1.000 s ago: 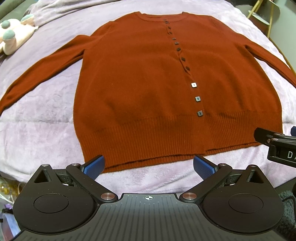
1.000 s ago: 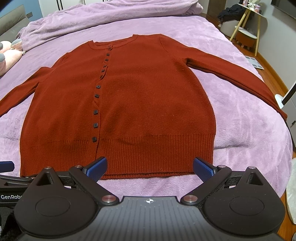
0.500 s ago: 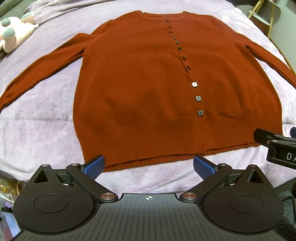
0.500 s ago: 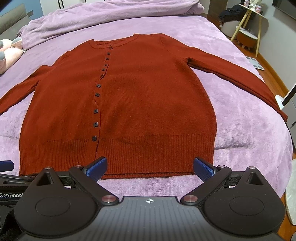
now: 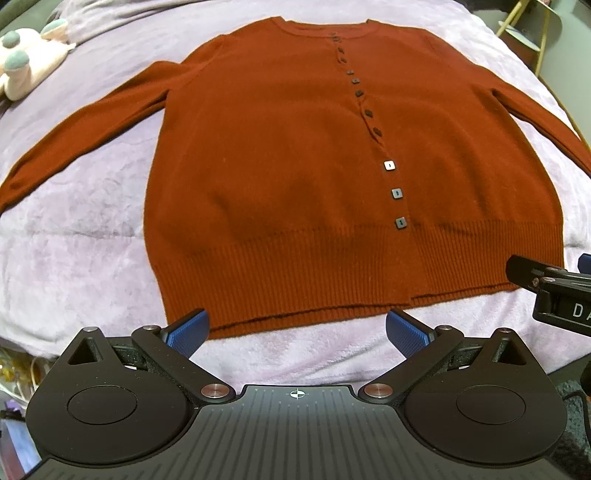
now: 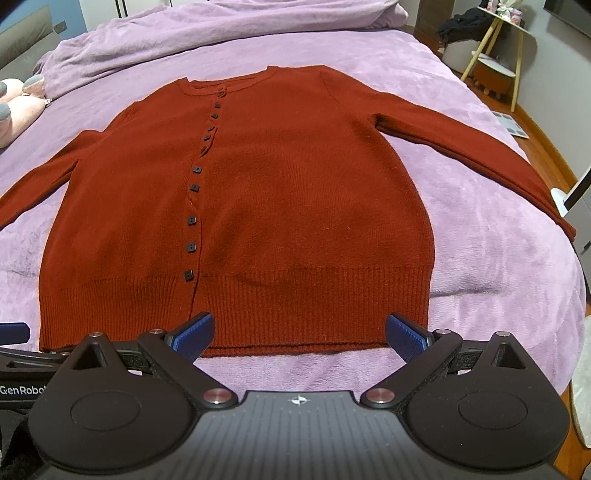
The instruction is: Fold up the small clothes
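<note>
A rust-red buttoned cardigan (image 5: 280, 177) lies flat and face up on the purple bed, both sleeves spread out; it also shows in the right wrist view (image 6: 295, 206). My left gripper (image 5: 297, 330) is open and empty, just short of the ribbed hem's left half. My right gripper (image 6: 299, 332) is open and empty, at the hem's right half. The right gripper's body (image 5: 554, 291) shows at the right edge of the left wrist view. The left gripper's body (image 6: 18, 354) shows at the left edge of the right wrist view.
The purple blanket (image 6: 480, 258) covers the bed, bunched up at the far end (image 6: 221, 33). A pink plush toy (image 5: 29, 62) lies at the far left. A wooden stool and side table (image 6: 495, 70) stand on the floor to the right of the bed.
Both views have shifted very slightly over the cardigan. The grippers stay open at the hem and the cardigan has not moved.
</note>
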A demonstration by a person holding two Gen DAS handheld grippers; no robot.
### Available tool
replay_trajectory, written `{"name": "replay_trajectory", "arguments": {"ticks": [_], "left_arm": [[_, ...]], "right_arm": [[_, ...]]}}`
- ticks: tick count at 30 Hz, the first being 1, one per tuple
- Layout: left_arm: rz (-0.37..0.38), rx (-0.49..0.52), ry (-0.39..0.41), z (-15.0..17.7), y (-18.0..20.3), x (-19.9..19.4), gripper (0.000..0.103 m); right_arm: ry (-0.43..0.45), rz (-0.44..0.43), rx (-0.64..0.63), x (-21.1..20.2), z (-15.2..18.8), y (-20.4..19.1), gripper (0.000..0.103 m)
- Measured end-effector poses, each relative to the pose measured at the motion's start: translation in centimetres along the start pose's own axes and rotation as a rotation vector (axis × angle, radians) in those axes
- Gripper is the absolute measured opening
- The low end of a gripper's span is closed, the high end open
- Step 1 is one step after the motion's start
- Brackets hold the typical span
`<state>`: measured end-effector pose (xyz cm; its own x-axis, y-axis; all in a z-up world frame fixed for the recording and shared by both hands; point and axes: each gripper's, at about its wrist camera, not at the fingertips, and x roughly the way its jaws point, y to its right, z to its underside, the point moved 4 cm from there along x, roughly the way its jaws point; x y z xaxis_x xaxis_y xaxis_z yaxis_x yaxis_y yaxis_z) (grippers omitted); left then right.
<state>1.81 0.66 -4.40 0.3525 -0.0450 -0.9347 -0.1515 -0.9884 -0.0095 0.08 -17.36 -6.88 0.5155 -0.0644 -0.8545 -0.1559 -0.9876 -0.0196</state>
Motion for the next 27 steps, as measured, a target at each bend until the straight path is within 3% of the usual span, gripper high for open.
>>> {"name": "replay_trajectory", "arguments": {"ticks": [27], "left_arm": [[0.018, -0.012, -0.021, 0.16, -0.16, 0.71, 0.103]], "right_arm": [[0.018, -0.056, 0.019, 0.21, 0.08, 0.25, 0.099]]}}
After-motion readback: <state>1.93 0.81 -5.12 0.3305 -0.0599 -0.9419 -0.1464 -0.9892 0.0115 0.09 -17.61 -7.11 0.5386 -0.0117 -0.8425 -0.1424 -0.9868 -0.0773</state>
